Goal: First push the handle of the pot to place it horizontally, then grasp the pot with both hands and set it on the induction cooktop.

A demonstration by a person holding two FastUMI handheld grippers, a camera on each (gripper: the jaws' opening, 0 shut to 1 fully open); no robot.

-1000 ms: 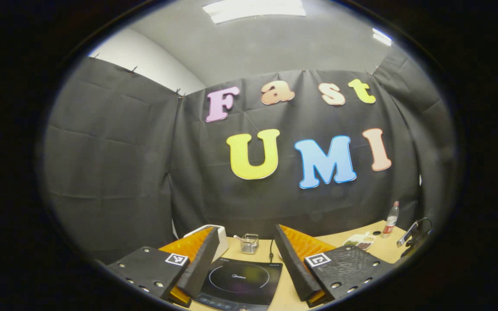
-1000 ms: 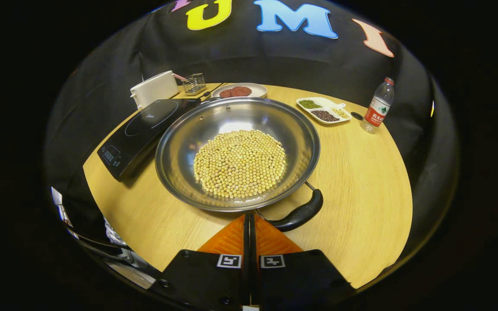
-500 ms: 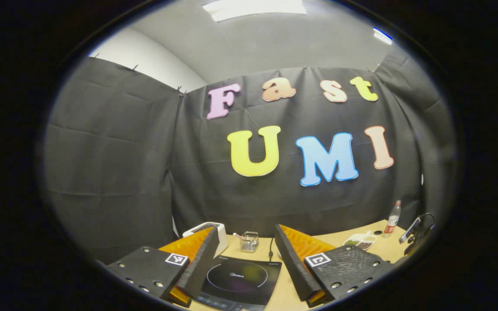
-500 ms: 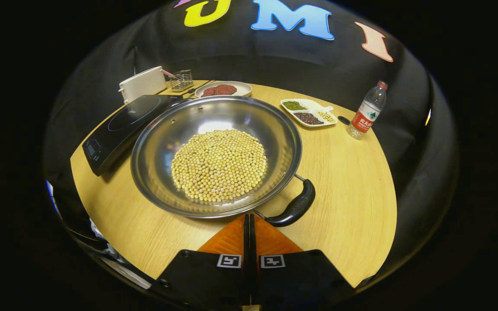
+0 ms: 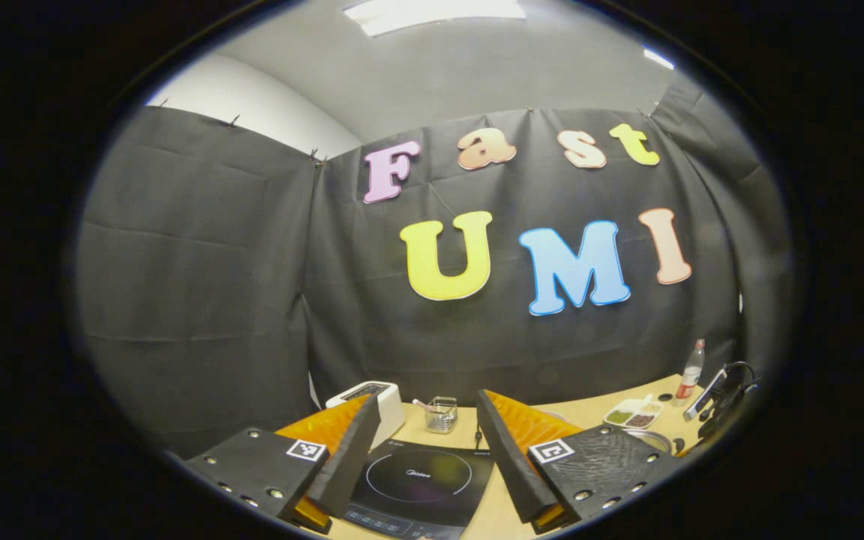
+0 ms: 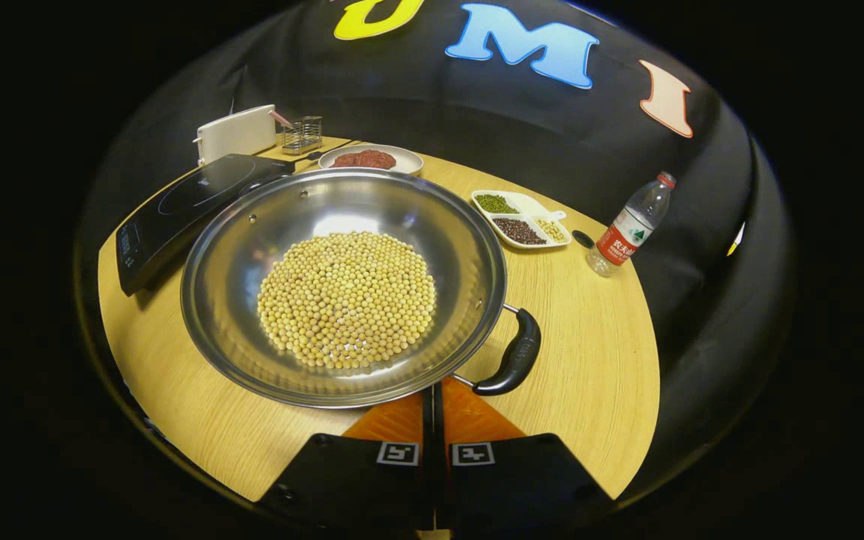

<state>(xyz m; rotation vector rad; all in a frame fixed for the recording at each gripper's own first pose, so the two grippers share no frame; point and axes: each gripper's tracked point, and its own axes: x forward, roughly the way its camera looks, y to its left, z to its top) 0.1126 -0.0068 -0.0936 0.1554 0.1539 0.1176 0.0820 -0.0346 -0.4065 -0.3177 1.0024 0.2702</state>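
Note:
A wide steel pot (image 6: 372, 202) stands on the round wooden table (image 6: 597, 375), holding a heap of yellow soybeans (image 6: 346, 300). Its black handle (image 6: 514, 356) sticks out at the near right of the rim. My right gripper (image 6: 433, 384) is shut with nothing between its fingers, its tips at the pot's near rim just left of the handle. The black induction cooktop (image 6: 192, 199) lies left of the pot, touching or nearly touching its rim. In the left gripper view, my left gripper (image 5: 424, 399) hangs open above the cooktop (image 5: 421, 480).
Behind the cooktop stand a white toaster (image 6: 235, 131) and a small wire basket (image 6: 301, 133). A plate of red food (image 6: 370, 157) sits behind the pot. To the right lie a divided dish of beans (image 6: 522, 217), a bottle cap (image 6: 580, 238) and a water bottle (image 6: 631, 225).
The pot's handle has swung toward the right of the rim, and the pot turned with it. My right gripper stayed shut at the rim. The left gripper view drifted slightly rightward.

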